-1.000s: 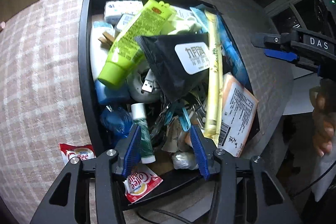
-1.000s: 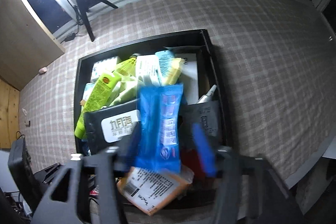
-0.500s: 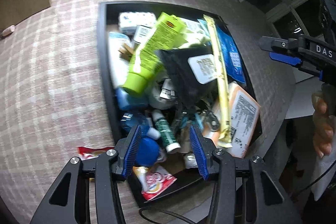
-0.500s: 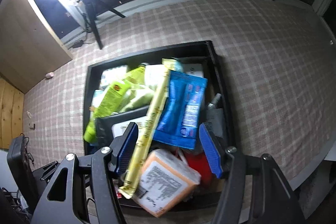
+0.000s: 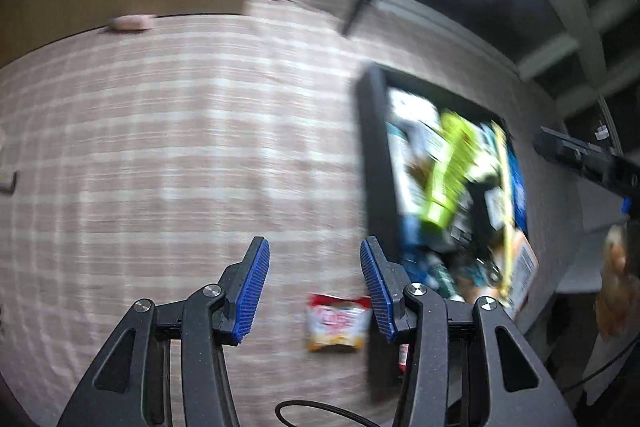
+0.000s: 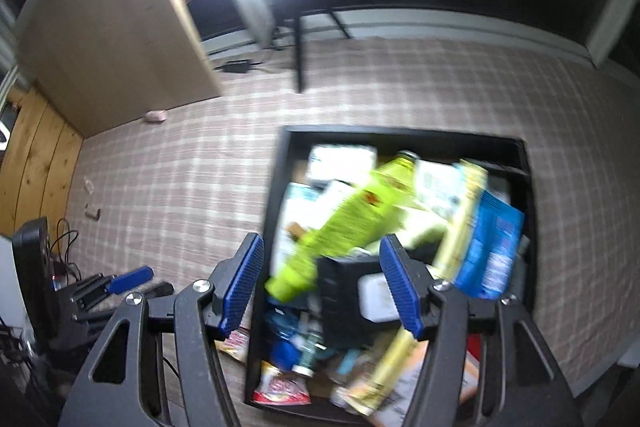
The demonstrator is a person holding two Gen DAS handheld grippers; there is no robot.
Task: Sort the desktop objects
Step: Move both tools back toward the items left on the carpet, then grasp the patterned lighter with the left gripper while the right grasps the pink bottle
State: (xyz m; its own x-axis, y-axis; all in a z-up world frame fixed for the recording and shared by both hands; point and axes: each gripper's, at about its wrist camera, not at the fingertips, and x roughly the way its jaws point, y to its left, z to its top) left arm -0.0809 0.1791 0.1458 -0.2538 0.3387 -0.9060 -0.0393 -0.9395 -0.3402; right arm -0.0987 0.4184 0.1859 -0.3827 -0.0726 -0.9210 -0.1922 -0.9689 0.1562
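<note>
We see open checked cloth (image 5: 168, 147) left of the black tray (image 5: 374, 163), bare but for a red-and-white sachet (image 5: 338, 321) lying just beside the tray's near corner. The tray brims with clutter: a green tube (image 6: 344, 223) slants across a black pouch (image 6: 348, 291), a blue packet (image 6: 490, 247) at the right. Our left gripper (image 5: 314, 287) and right gripper (image 6: 322, 281) both stand partly open, holding nothing. A second ago the left hung over the tray; now it hangs over cloth.

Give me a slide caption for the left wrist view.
Open left claw over checked cloth, red sachet beside the crammed black tray.
</note>
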